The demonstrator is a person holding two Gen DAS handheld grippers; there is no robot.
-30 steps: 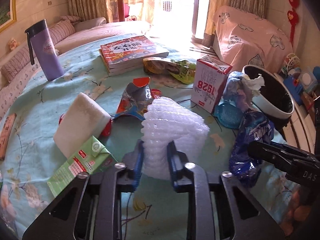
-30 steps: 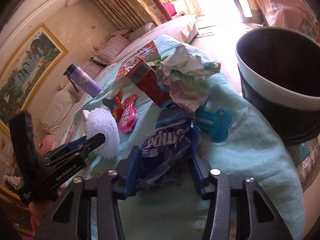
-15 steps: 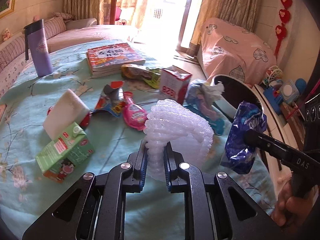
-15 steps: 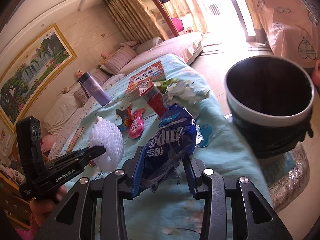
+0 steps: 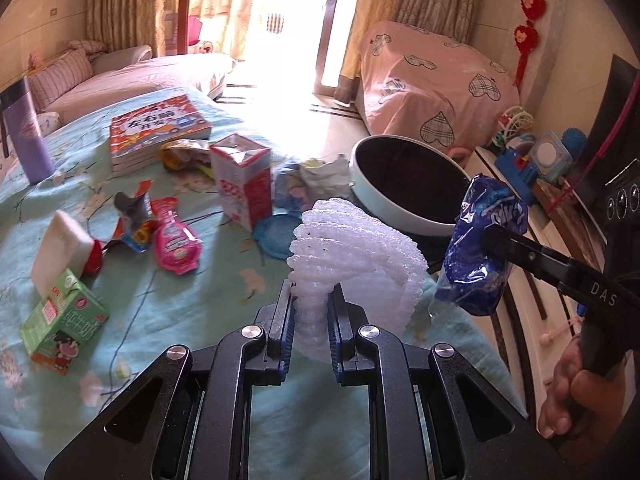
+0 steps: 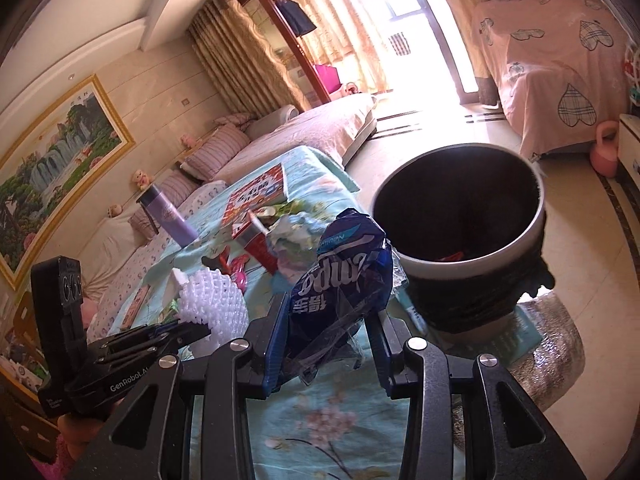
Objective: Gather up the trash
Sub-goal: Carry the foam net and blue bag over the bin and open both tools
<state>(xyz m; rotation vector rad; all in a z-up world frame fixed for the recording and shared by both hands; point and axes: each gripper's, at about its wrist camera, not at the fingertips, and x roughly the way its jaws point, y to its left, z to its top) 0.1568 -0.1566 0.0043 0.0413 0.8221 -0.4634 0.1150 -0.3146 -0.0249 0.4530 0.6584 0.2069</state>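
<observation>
My left gripper is shut on a white foam fruit net, held up above the teal tablecloth. My right gripper is shut on a crumpled blue plastic wrapper, also lifted off the table. The same blue wrapper shows at the right of the left wrist view, the foam net at the lower left of the right wrist view. A white-rimmed bin with a dark liner stands on the floor just past the table's edge, ahead of both grippers.
On the table lie a red and white carton, crumpled paper, a pink sachet, a green juice box, a white sponge, books and a purple flask. A pink-covered chair stands behind the bin.
Both grippers have risen off the table and moved toward the bin, carrying the foam net and the blue wrapper. The bin now looms larger and closer in both views.
</observation>
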